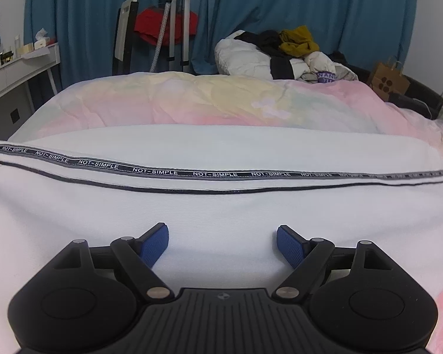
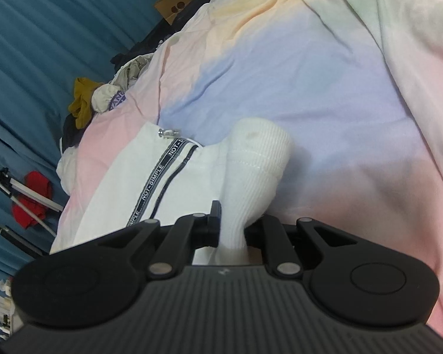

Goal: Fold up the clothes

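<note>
Right tool (image 2: 231, 230) clamping ribbed cuff (image 2: 257, 159), trousers (image 2: 109, 194) beside

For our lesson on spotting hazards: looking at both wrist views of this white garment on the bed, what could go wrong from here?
1. The right tool pinches only the white ribbed cuff; a pull might stretch it or let it slip out.
2. The left tool hangs open over the white garment with the black lettered tape, holding nothing, so the cloth may drag and crease.
</note>
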A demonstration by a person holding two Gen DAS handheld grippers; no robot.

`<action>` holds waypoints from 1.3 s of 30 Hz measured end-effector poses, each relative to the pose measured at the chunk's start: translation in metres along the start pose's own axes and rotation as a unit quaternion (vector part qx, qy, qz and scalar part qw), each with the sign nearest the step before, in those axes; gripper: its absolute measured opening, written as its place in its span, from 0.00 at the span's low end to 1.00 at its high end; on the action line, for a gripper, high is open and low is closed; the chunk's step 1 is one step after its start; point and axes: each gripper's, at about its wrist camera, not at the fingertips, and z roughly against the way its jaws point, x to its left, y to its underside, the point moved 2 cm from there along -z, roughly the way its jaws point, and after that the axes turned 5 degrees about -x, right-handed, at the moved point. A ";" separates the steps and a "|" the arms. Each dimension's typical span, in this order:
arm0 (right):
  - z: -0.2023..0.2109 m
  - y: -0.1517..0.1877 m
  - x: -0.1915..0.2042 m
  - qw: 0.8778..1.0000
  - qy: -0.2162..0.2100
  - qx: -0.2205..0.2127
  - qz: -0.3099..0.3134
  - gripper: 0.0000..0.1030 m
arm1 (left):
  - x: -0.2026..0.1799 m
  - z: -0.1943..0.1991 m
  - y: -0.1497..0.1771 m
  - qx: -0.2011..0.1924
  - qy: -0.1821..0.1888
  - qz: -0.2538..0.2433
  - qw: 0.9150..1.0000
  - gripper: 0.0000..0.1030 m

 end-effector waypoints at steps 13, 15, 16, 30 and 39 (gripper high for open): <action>0.018 -0.008 0.030 0.997 -0.032 -0.054 0.043 0.11 | 0.001 -0.004 0.001 0.010 0.002 -0.010 1.000 0.80; 0.031 -0.008 0.050 0.992 -0.049 -0.084 0.085 0.11 | 0.001 -0.004 0.001 0.011 0.002 -0.007 1.000 0.80; 0.038 -0.008 0.061 0.988 -0.057 -0.100 0.104 0.11 | 0.001 -0.004 0.001 0.011 0.002 -0.006 1.000 0.81; 0.151 0.154 0.218 0.836 -0.238 -0.158 0.468 0.11 | 0.040 0.023 -0.022 -0.027 -0.008 0.103 0.994 0.79; 0.134 0.321 0.189 0.691 -0.148 -0.005 0.708 0.12 | 0.118 0.029 -0.041 -0.019 0.067 0.281 0.957 0.81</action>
